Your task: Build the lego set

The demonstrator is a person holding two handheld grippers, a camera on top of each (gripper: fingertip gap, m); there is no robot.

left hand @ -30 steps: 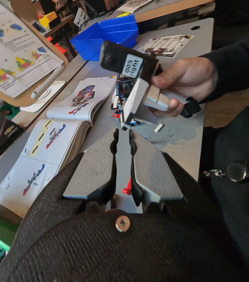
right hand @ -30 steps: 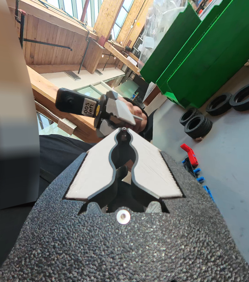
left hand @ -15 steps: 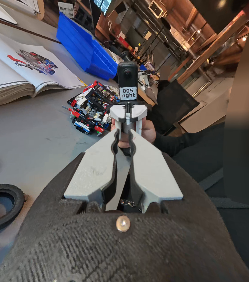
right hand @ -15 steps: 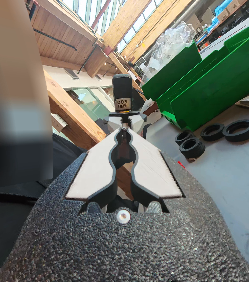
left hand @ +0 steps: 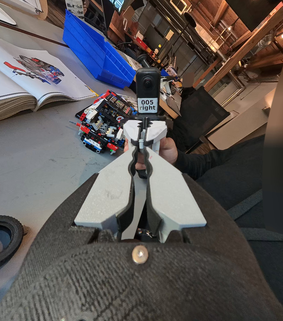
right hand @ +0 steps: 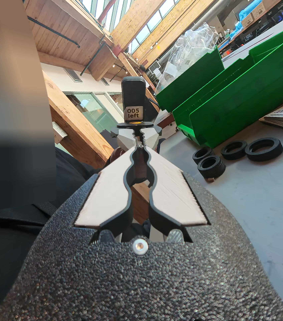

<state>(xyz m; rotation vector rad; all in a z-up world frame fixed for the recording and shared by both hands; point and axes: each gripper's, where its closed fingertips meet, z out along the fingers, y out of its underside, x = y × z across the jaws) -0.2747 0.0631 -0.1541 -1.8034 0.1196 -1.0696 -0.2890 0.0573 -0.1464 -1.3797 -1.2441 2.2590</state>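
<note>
1. The table [left hand: 33, 166] is a grey, scuffed surface with dark marks and scratches across its bare middle.
2. A partly built lego model [left hand: 106, 125] in black, red, blue and white lies on the table, beyond the left gripper's tips and just left of the right gripper as the left wrist view shows it.
3. An open instruction book [left hand: 24, 83] lies at the left, its thick stack of pages facing the model; a blue bin [left hand: 93, 52] stands behind both.
4. The left gripper [left hand: 140, 152] points straight at the right gripper [right hand: 141, 148], tip to tip. A small white pin [right hand: 140, 146] sits clamped at the very tip of the right gripper, whose fingers are drawn together on it.
5. The left gripper's fingers are nearly closed, a narrow gap showing between them; whether they touch the pin I cannot tell.
6. A hand [left hand: 165, 149] in a dark sleeve holds the right gripper.
7. In the right wrist view, black tyres [right hand: 238, 154] lie in a loose row on the table, two of them stacked, near long green bins [right hand: 241, 97]. One more tyre [left hand: 0, 239] lies at the left edge of the left wrist view.
8. The room is a workshop with timber beams [right hand: 78, 125], a plank ceiling, high windows and cluttered benches behind.
</note>
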